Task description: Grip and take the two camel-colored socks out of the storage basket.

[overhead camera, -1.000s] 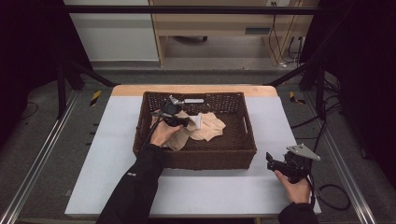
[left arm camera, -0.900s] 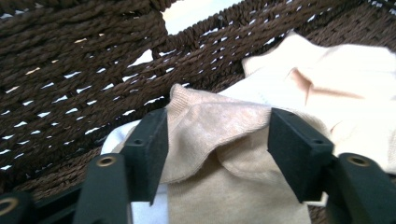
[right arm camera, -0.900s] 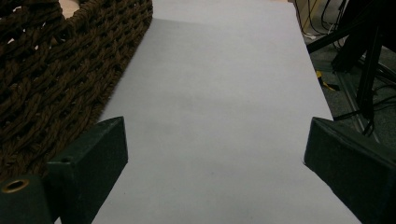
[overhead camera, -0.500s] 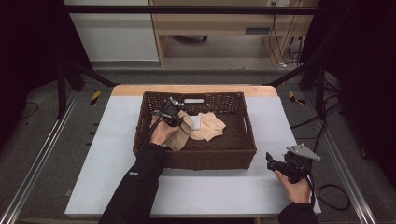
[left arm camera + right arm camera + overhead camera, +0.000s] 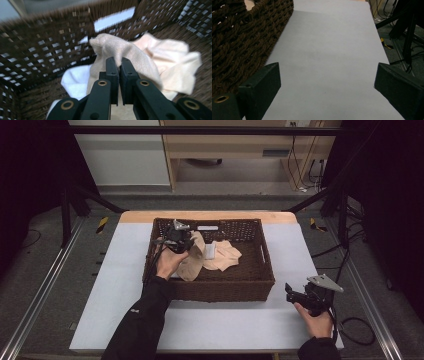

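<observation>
A dark brown wicker basket (image 5: 260, 285) stands in the middle of the table. My left gripper (image 5: 186, 240) is above its left half, shut on a beige cloth (image 5: 192, 262) that hangs from the jaws. In the left gripper view the jaws pinch a fold of this beige cloth (image 5: 140, 57) at the left gripper (image 5: 119, 65). A peach cloth (image 5: 225, 257) and a white cloth (image 5: 210, 251) lie on the basket floor. My right gripper (image 5: 291, 293) rests open near the table's right front corner, apart from the basket; the right gripper (image 5: 327, 82) holds nothing.
The basket wall (image 5: 244, 45) stands left of my open right jaws, with bare grey tabletop (image 5: 329, 50) ahead. Metal frame legs (image 5: 75, 205) and cables (image 5: 350, 255) flank the table. A wooden bench (image 5: 225, 150) stands beyond the far edge.
My left gripper has risen and drawn toward the basket's left side, lifting the beige cloth so it hangs. The right gripper has stayed put.
</observation>
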